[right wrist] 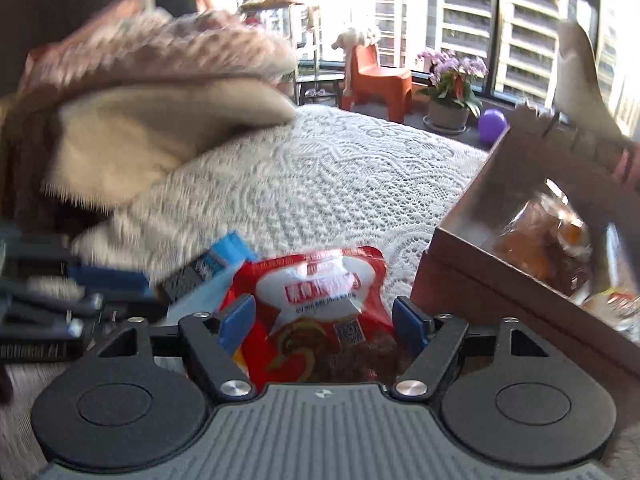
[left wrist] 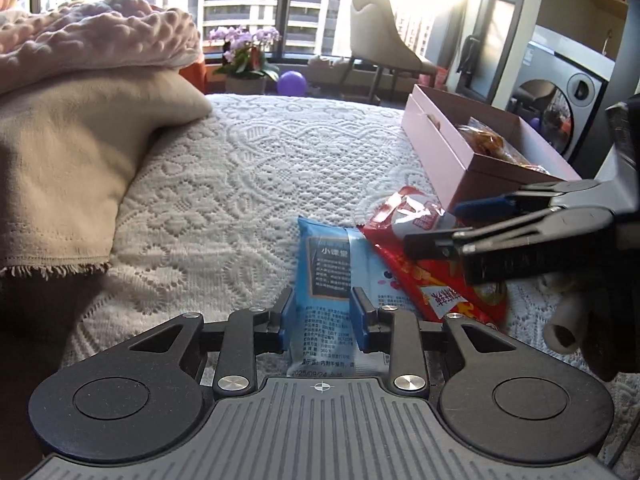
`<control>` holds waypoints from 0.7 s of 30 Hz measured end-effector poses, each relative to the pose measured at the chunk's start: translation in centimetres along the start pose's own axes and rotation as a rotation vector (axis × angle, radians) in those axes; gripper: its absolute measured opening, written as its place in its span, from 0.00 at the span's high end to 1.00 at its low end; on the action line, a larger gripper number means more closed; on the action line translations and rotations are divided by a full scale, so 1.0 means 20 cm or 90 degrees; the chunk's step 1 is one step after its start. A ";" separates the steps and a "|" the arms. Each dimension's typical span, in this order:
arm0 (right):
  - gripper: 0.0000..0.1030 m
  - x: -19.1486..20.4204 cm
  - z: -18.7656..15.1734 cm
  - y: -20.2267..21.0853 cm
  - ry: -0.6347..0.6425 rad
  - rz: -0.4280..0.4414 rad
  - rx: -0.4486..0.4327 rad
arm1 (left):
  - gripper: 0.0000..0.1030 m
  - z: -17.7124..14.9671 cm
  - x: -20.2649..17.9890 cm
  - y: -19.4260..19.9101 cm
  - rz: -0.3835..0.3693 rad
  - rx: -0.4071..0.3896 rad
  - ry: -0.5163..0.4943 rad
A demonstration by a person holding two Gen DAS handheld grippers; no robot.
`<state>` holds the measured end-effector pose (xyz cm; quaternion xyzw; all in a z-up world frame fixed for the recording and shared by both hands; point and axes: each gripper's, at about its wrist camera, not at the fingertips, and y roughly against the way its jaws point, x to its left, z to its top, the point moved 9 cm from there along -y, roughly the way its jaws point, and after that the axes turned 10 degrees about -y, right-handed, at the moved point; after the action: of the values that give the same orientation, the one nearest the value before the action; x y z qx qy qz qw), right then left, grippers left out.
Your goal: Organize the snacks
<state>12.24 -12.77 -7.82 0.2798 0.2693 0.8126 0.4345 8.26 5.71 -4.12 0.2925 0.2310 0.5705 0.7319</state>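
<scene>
**Q.** What does each gripper carry or approach?

**A.** The left gripper (left wrist: 323, 320) has its jaws drawn narrow and clamped on the blue snack packet (left wrist: 328, 276), near edge of the packet between the blue pads; the rest of the packet lies on the lace bedspread (left wrist: 240, 168). The right gripper (right wrist: 324, 320) has its jaws wide apart, one on either side of the red snack bag (right wrist: 320, 304), and the pads do not yet press on it. The right wrist view is blurred, so contact cannot be settled more finely.

**Q.** Where do the snacks and their container lie?

**A.** The red bag lies just right of the blue packet, overlapping its right edge. The pink box (left wrist: 444, 148) stands open farther right, already holding wrapped pastries (left wrist: 486, 142). A beige cushion (left wrist: 72, 160) and a dimpled pink blanket (left wrist: 100, 36) occupy the far left of the bed.

**Q.** How should the step in hand be done well?

**A.** Judged from the layout, the step is a grasp of the red bag for transfer to the box.
- Centre the right jaws over the bag's near edge before closing, so the slippery film is pinched flat rather than bunched.
- Keep the left gripper steady, since the two packets overlap and a tug on one could drag the other.
- Lift clear of the near wall of the box before moving right, as that wall stands close beside the bag.
</scene>
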 end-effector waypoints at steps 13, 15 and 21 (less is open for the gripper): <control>0.57 -0.15 -0.16 0.22 -0.090 0.003 0.008 | 0.67 -0.01 0.00 0.00 -0.010 -0.006 0.008; 0.63 -0.20 -0.19 0.30 -0.084 -0.048 -0.004 | 0.67 -0.01 0.00 0.00 -0.009 -0.005 0.008; 0.56 -0.28 -0.23 0.43 -0.068 -0.084 -0.041 | 0.67 0.00 -0.01 0.00 -0.002 -0.001 0.005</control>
<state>6.84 -22.48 -6.52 0.2900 0.2371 0.7745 0.5098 8.18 5.48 -4.21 0.2892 0.2337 0.5708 0.7321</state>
